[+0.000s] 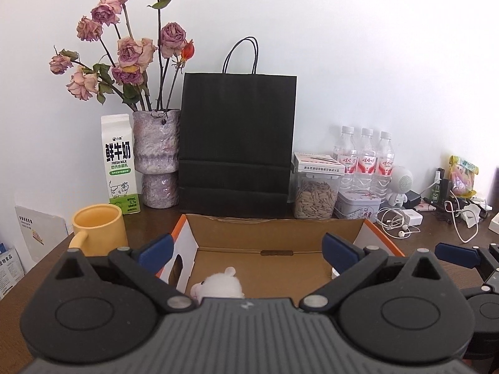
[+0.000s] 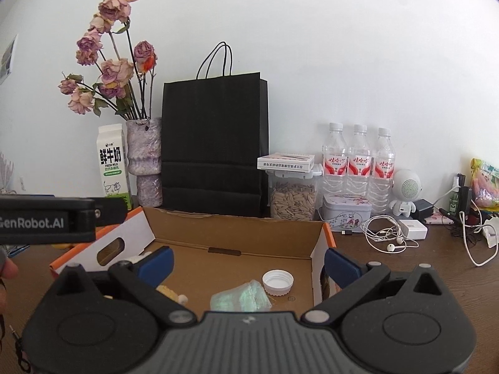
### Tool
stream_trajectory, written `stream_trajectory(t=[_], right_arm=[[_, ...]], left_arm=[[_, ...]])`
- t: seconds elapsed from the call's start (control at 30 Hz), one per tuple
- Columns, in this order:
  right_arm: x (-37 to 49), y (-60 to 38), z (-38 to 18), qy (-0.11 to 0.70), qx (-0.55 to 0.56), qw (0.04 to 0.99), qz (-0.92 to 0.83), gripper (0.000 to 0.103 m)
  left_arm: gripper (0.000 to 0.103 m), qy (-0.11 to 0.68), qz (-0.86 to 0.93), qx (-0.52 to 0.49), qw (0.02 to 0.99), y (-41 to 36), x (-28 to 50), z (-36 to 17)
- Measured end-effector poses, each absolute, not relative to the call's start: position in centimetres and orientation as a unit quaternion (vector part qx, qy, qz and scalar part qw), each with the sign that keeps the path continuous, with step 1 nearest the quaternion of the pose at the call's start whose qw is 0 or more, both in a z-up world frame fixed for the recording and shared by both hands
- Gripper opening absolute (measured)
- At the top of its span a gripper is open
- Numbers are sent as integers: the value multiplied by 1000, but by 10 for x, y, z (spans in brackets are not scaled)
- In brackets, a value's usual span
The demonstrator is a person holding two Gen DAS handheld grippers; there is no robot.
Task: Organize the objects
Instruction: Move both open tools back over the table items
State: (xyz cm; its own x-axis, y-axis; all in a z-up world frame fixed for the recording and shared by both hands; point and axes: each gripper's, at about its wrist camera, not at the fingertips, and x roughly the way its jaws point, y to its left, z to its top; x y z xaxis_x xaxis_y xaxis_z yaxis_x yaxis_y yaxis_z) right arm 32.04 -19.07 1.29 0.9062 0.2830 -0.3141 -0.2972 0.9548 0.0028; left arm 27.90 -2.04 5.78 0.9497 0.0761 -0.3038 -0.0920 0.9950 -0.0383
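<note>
- Left claw (image 1: pixel 246 251) — its blue-tipped fingers stand wide apart and hold nothing, hovering over the near edge of the open cardboard box (image 1: pixel 274 227).
- Right claw (image 2: pixel 248 263) is likewise spread wide and empty, over the same box (image 2: pixel 237 227).
- Just below and ahead of the left claw, a white plush toy (image 1: pixel 220 286) lies on the box floor, partly hidden by the claw body.
- Between the right claw's fingers, on the box floor: a white bottle cap (image 2: pixel 277 282), and just left of it a crumpled pale-green wrapper (image 2: pixel 240 299).
- Ahead of both claws, beyond the box, a black paper bag (image 1: pixel 237 137) stands upright on the surface (image 2: pixel 405 268).
- Left of the left claw sits a yellow mug (image 1: pixel 98 227) — apart from the box.
- Far right of the right claw, white earphones (image 2: pixel 386 233) lie tangled.
</note>
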Motion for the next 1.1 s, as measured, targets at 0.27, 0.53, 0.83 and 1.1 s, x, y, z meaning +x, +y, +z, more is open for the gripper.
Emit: stream_trajectory(t=[0.27, 0.53, 0.83, 1.1], right_arm=[[256, -212, 16, 151, 5, 975, 161, 103], [181, -231, 0, 168, 10, 971, 169, 103], [131, -246, -7, 191, -5, 969, 155, 103], [110, -258, -18, 214, -12, 966, 147, 103]], left_arm=[[103, 156, 34, -50, 986, -14, 212, 46], [103, 179, 31, -36, 983, -9, 154, 35], [103, 202, 22, -22, 979, -14, 105, 26], [103, 240, 21, -17, 970, -19, 88, 6]])
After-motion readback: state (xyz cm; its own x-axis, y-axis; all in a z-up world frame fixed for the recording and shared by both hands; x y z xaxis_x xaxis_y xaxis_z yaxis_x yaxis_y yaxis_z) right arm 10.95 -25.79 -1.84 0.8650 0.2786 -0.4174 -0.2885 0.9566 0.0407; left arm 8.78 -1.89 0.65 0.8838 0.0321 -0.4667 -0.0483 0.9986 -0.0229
